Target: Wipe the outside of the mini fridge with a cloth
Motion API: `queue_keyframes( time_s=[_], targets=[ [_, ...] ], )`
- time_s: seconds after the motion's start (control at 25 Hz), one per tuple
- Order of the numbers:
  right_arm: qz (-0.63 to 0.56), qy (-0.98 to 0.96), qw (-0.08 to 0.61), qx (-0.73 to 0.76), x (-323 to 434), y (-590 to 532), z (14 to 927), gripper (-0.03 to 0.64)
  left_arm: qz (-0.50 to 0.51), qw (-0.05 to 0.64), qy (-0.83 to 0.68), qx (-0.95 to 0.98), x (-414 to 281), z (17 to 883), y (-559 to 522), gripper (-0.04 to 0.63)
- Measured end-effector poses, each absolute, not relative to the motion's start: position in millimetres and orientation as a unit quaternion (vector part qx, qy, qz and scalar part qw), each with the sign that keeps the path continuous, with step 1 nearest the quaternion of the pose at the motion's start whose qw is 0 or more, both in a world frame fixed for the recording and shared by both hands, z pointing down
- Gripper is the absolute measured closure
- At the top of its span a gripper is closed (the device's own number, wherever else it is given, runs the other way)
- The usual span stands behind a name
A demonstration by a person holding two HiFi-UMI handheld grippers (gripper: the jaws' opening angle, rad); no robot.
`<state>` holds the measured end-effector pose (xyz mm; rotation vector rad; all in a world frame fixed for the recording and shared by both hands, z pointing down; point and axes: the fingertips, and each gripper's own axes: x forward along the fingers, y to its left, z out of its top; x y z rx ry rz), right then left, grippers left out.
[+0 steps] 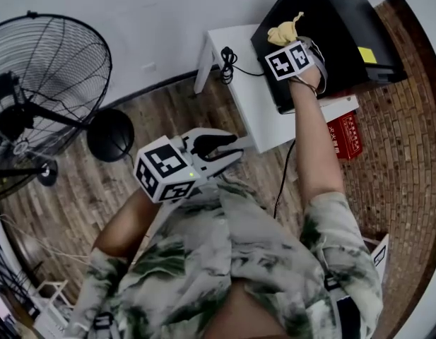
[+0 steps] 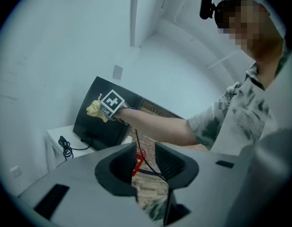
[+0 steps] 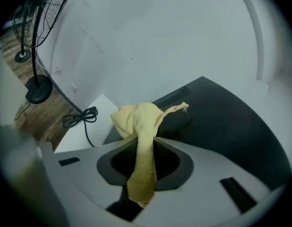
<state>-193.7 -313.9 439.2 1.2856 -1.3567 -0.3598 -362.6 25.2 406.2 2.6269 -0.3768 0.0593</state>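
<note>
My right tongs pinch the yellow cloth, its bunched end forward to meet the top of the black mini fridge, which sits on the white worktop at one o'clock. My left tongs, narrowly parted and empty, hang near my chest, clear of the wiping.

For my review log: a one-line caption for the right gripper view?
Right gripper clamps a yellow cloth near the black mini fridge top.
</note>
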Motion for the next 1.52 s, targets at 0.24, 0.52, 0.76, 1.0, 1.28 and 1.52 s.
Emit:
queue_keyframes(
  time_s=[0.24, 0.52, 0.76, 1.0, 1.28, 1.52],
  targets=[
    [-0.122, -0.591, 0.602, 0.522, -197.0, -316.9, 492.3, 0.523, 0.02, 0.253, -0.148, 0.956, -366.3, 412.4, 19.8, 0.466],
    [-0.09, -0.609, 0.607, 0.502, -201.8, -317.1, 527.8, 0.523, 0.021, 0.264, -0.154, 0.952, -367.2, 418.9, 11.1, 0.466],
    [-0.134, -0.632, 0.553, 0.525, -226.0, -327.1, 461.9, 0.523, 0.02, 0.263, -0.151, 0.953, -362.6, 420.7, 9.0, 0.466],
    [-0.192, -0.635, 0.484, 0.571, -247.0, -344.1, 363.7, 0.523, 0.017, 0.257, -0.142, 0.956, -353.3, 414.0, 10.9, 0.466],
    [-0.181, -0.64, 0.41, 0.625, -242.6, -367.4, 316.8, 0.523, 0.019, 0.255, -0.153, 0.955, -359.6, 413.4, 9.2, 0.466],
    [-0.166, -0.633, 0.417, 0.63, -240.8, -385.6, 336.0, 0.523, 0.019, 0.257, -0.168, 0.952, -371.9, 414.7, 1.5, 0.466]
  ],
)
